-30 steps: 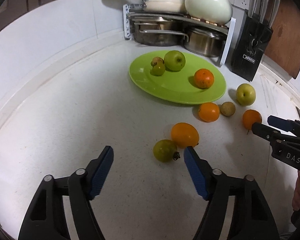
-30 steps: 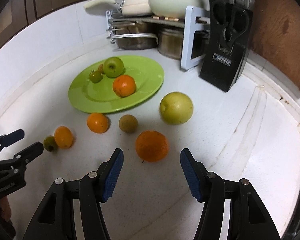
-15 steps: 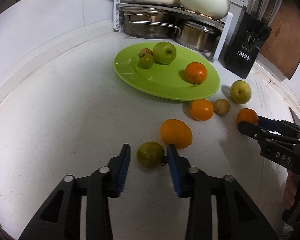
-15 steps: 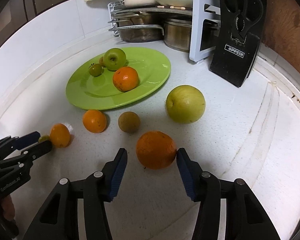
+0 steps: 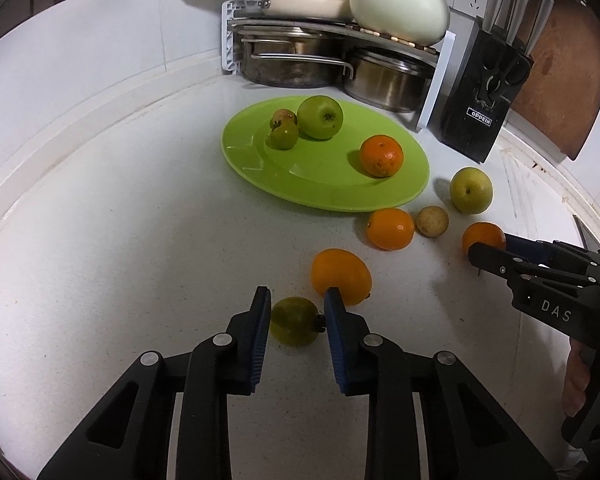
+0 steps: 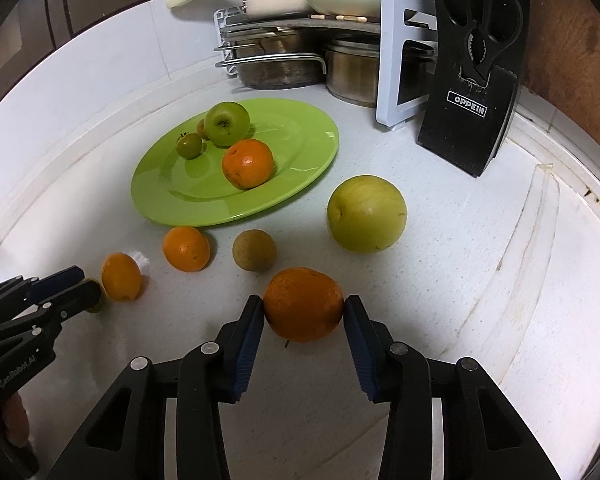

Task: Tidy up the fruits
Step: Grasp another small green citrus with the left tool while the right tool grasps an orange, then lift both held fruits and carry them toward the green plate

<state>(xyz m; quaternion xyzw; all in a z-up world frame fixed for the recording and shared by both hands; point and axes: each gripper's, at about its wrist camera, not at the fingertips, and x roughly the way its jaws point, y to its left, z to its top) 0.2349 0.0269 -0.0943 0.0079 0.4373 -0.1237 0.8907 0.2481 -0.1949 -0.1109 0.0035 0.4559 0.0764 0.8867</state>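
My left gripper [image 5: 296, 304] is shut on a small green fruit [image 5: 294, 321] that rests on the white counter; an orange fruit [image 5: 341, 276] lies just beyond its right finger. My right gripper [image 6: 303, 307] is shut on an orange [image 6: 303, 304] on the counter. The green plate [image 5: 324, 188] holds a green apple [image 5: 320, 116], two small fruits [image 5: 284, 135] and an orange [image 5: 381, 156]. Loose near the plate's rim lie another orange [image 6: 186, 248], a small brown fruit [image 6: 254, 250] and a yellow-green apple [image 6: 366, 213].
A rack with steel pots [image 5: 300, 64] and a cream kettle [image 5: 400, 0] stands behind the plate. A black knife block [image 6: 474, 92] stands at the back right, beside a wooden board [image 5: 560, 80]. The counter's raised edge [image 6: 548, 184] runs along the right.
Both grippers moved forward and closed: the left around the small green fruit, the right around the orange. The other fruits have not moved.
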